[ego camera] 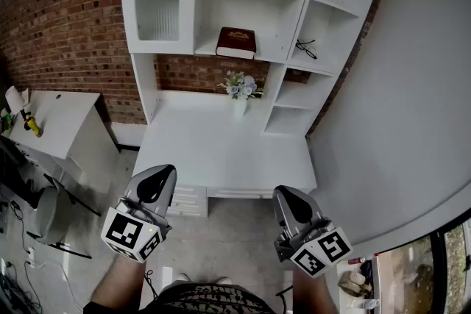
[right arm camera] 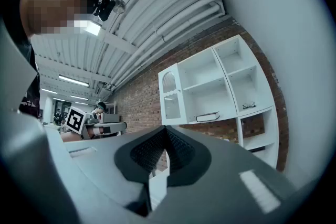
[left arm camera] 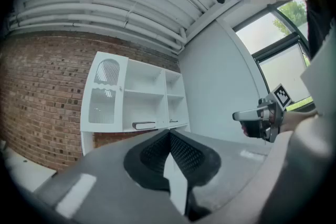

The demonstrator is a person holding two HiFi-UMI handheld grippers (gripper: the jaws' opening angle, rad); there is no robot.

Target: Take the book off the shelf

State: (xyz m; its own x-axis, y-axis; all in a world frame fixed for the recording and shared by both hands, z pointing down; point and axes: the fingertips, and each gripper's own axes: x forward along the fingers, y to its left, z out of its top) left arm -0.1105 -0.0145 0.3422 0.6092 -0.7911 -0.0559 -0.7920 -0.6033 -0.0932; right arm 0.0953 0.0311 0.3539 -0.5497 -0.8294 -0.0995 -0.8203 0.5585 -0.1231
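A dark red book [ego camera: 236, 42] lies flat on the middle shelf of the white shelf unit [ego camera: 171, 46]; it also shows as a thin dark slab, the book [left arm camera: 144, 125], in the left gripper view and as the book [right arm camera: 208, 117] in the right gripper view. My left gripper [ego camera: 163, 170] is held low at the left, well short of the desk, its jaws shut with nothing between them. My right gripper [ego camera: 284, 191] is low at the right, likewise shut and empty. Both are far below and in front of the book.
A white desk top [ego camera: 221, 154] sits under the shelves with a vase of flowers [ego camera: 241, 90] at its back. A pair of glasses [ego camera: 306, 48] lies in the right-hand shelf column. A brick wall [ego camera: 66, 18] stands behind, a grey wall [ego camera: 412, 84] at right, another desk [ego camera: 59, 121] at left.
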